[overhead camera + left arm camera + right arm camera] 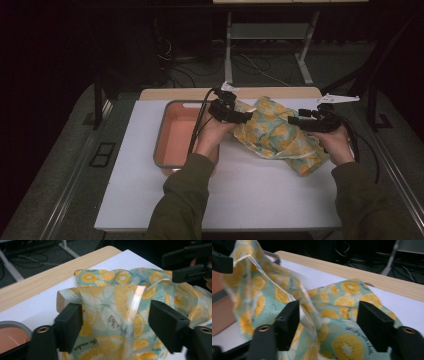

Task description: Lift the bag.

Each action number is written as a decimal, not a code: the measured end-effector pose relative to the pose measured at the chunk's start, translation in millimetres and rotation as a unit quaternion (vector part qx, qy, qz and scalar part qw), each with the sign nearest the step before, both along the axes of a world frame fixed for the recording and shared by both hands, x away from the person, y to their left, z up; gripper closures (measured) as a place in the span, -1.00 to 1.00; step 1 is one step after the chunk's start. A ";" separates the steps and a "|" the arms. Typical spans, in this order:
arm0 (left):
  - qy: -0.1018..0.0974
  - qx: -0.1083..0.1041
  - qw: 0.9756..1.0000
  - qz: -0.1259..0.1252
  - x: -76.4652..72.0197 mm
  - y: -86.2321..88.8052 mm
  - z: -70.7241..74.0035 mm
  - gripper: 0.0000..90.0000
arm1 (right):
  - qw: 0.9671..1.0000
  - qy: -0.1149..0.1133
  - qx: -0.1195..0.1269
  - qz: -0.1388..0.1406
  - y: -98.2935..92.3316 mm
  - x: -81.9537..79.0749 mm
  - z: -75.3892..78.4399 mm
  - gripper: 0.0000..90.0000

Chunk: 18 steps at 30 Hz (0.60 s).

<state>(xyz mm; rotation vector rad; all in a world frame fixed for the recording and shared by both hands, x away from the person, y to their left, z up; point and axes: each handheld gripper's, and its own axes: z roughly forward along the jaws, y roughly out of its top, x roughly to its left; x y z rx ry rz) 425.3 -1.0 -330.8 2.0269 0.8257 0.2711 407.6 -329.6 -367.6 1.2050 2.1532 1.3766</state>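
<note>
A bag (275,132) with a print of yellow citrus slices on a pale green ground lies on the white board (150,200) that covers the table, in its far right part, just to the right of the grey-rimmed bin (162,135) with the pink inside. The left gripper (231,113) is at the left end of the bag, near the far right corner of the bin, and the right gripper (312,121) is at the right end of the bag. In the left gripper view the two black jaws stand wide apart; a fold of the bag with a clear strip rises between them, and the left jaw is against the fabric while the right jaw is apart from it, so the pads do not press the bag. In the right gripper view the jaws are also wide open, with the bag material between them, a little blurred, and no grip on it. A wooden table edge (175,93) shows beyond the board.
</note>
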 end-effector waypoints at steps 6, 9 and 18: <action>-0.017 0.000 1.000 -0.025 -19.8 17.5 2.3 -0.70 | 1.000 -0.005 0.015 0.025 4.7 -17.5 5.3 -0.44; -0.022 -0.011 0.999 -0.029 -28.6 32.1 2.4 -0.72 | 0.999 -0.012 0.021 0.032 5.6 -26.2 6.0 -0.51; -0.035 -0.029 0.999 -0.027 -52.8 77.8 -0.9 -0.79 | 0.998 -0.018 0.012 0.061 11.9 -46.1 5.7 -0.59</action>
